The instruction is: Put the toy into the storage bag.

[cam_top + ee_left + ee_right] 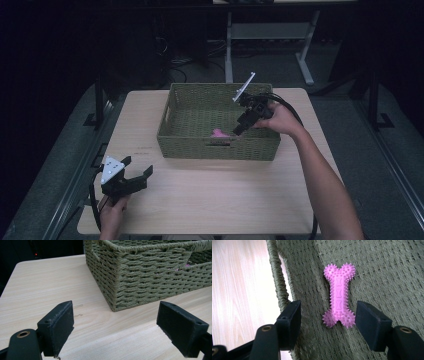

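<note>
Pink bone toy [339,300] in my basket [190,142]

It is a spiky, knobbed rubber bone, lying flat on the woven floor of the olive-green wicker basket, close to the front wall with the handle slot; the basket sits upright on the table.

Left gripper [137,175]: held low at the person's near left, jaws spread wide, nothing between them. Left hand [112,212]: wrapped around its handle. Right gripper [237,131]: extended forward, tilted downward, jaws parted, nothing clasped. Right hand [280,119]: gripped its body; forearm stretched diagonally from bottom right.
</note>
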A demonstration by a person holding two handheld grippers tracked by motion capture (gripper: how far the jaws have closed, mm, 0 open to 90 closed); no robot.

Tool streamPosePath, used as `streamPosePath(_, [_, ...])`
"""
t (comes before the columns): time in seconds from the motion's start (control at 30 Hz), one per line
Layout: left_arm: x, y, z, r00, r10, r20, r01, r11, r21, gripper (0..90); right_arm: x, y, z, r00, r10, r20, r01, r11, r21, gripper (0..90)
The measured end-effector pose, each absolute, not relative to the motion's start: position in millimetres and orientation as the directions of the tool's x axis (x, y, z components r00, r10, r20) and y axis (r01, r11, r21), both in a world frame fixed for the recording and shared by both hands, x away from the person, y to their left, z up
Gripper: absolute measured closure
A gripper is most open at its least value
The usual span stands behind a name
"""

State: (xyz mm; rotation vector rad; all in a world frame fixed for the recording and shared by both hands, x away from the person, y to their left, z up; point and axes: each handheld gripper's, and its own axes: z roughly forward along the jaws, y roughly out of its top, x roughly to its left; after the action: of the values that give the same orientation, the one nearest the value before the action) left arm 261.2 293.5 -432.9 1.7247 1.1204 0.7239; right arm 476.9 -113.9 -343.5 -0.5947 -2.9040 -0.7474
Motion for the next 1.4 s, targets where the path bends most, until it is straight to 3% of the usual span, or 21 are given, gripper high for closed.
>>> streamPosePath(1.4, [261, 292, -433, 0.415, 0.91, -0.003, 0.367, -0.164, 0.916, 13.9, 428, -147, -302, -0.925, 0.363, 0.112, 0.365, 0.77, 0.524, 31.7])
